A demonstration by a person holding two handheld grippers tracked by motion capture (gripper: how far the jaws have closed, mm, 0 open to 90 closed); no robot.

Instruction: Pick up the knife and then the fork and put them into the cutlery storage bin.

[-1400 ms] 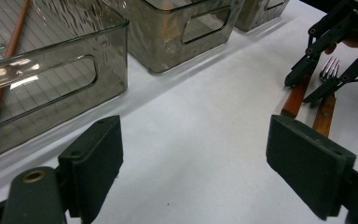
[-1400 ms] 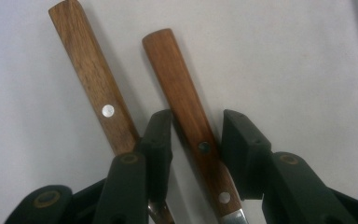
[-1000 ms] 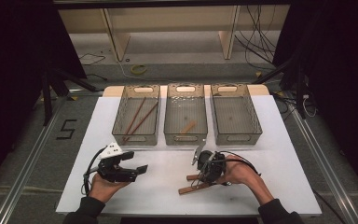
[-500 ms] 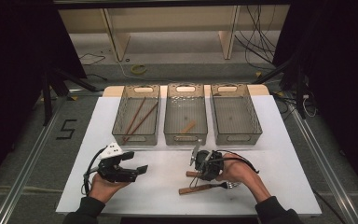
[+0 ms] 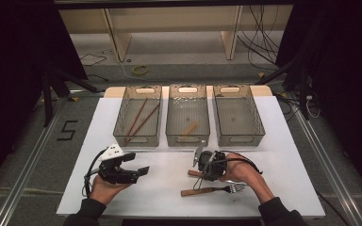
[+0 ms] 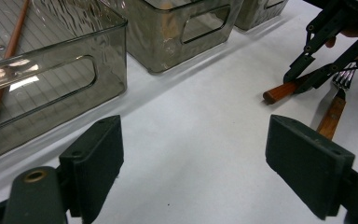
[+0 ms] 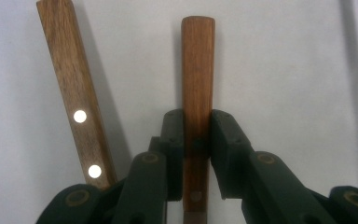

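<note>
My right gripper [image 5: 200,173] [image 7: 196,128] is shut on a brown wooden utensil handle [image 7: 196,65] [image 5: 192,173], low at the white table; the rest of that utensil is hidden under the gripper. Just beside it lies a fork [image 5: 209,190] [image 6: 334,109] with a riveted wooden handle [image 7: 74,93]. My left gripper [image 5: 134,172] [image 6: 196,163] is held open and has nothing between its jaws, at the front left of the table. The left gripper view also shows the right gripper [image 6: 328,51] on the held handle [image 6: 279,92].
Three smoky clear bins stand in a row at the back: the left bin [image 5: 122,134] [image 6: 51,88] holds chopsticks [image 5: 139,117], the middle bin [image 5: 186,140] a small wooden piece [image 5: 189,127], and nothing shows in the right bin [image 5: 238,139]. White table [image 5: 160,197] spreads between the grippers.
The right hand has shifted slightly left and back, uncovering the fork's tines. The left gripper has stayed in place, still open.
</note>
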